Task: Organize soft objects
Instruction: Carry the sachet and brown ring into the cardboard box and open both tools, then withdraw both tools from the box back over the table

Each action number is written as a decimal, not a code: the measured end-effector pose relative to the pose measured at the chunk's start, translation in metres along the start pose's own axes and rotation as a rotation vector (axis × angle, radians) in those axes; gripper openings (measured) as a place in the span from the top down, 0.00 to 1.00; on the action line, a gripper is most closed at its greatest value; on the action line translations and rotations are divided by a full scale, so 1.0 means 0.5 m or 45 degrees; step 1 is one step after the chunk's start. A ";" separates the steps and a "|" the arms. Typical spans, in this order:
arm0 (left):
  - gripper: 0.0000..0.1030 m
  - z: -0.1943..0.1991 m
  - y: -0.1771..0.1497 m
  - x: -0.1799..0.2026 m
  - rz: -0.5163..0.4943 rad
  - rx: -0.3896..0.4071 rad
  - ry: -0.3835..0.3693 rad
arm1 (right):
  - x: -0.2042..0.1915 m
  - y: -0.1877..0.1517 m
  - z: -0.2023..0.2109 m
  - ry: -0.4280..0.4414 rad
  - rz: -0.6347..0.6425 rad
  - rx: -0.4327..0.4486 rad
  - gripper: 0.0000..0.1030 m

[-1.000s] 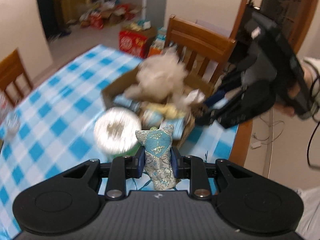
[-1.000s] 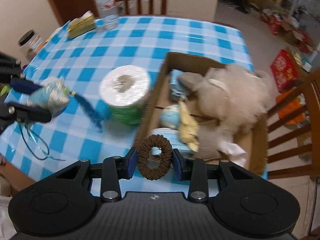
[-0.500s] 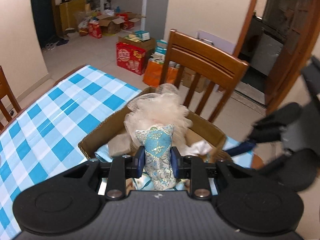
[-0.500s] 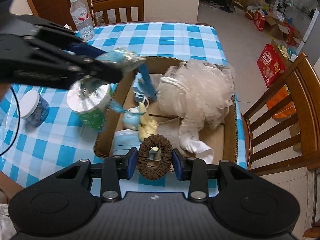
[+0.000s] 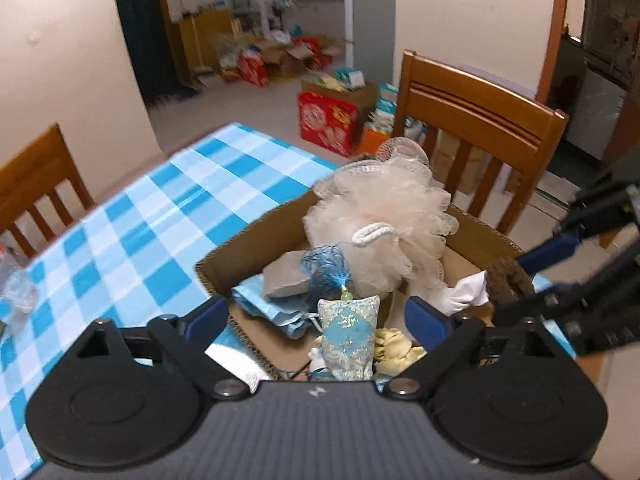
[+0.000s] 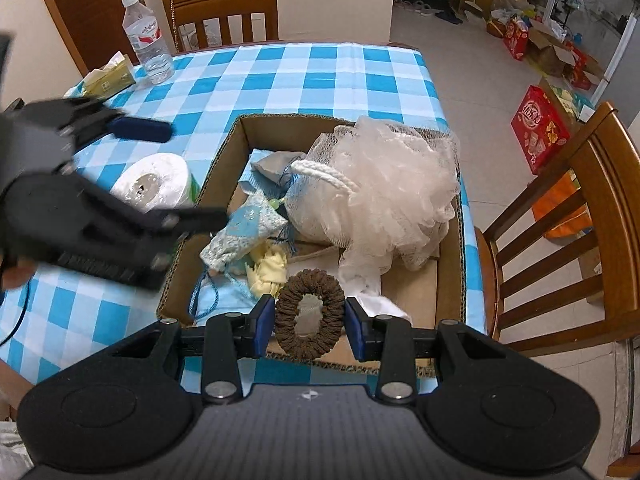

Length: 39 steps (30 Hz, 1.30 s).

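A cardboard box on the blue checked table holds a pale bath pouf, a yellow soft thing and cloths. My left gripper is open over the box's near side. The blue embroidered sachet with its blue tassel lies free in the box between the fingers; it also shows in the right wrist view. My right gripper is shut on a brown scrunchie above the box's near edge. The left gripper also shows in the right wrist view.
A toilet paper roll stands left of the box. A water bottle and a tissue pack sit at the table's far left. Wooden chairs stand around the table. Boxes lie on the floor behind.
My left gripper has opened and let the sachet go into the box. My right gripper has kept hold of the scrunchie and stayed over the box's near edge.
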State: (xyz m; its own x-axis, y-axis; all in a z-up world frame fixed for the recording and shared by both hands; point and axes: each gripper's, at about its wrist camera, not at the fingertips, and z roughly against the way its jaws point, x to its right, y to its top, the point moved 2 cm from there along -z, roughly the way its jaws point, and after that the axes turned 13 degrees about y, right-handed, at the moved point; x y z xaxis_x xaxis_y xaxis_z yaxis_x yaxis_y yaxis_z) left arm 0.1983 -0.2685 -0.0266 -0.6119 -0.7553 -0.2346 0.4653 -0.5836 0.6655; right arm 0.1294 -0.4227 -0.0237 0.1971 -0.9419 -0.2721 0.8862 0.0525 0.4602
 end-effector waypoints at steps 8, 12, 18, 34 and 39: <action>0.01 0.063 -0.057 -0.003 0.058 0.087 0.127 | -0.012 0.010 -0.018 -0.034 0.012 0.043 0.17; 0.01 0.078 -0.071 -0.021 0.132 0.078 0.120 | -0.008 0.008 -0.016 -0.056 -0.037 0.076 0.05; 0.01 0.096 -0.082 -0.025 0.128 0.086 0.240 | -0.009 -0.005 -0.004 -0.108 -0.118 0.140 0.00; 0.01 0.165 -0.118 -0.051 0.222 -0.146 0.212 | -0.115 -0.123 0.041 -0.389 -0.424 0.263 0.00; 0.01 0.197 -0.123 -0.056 0.199 -0.149 0.219 | -0.162 -0.146 0.073 -0.450 -0.451 0.287 0.00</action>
State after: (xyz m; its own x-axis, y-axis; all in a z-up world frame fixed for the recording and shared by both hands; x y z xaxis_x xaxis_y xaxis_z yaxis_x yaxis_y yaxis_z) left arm 0.1236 -0.1822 0.0086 -0.4138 -0.8727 -0.2590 0.6227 -0.4789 0.6187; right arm 0.0334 -0.3625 -0.0042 -0.2842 -0.9452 -0.1609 0.7534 -0.3239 0.5722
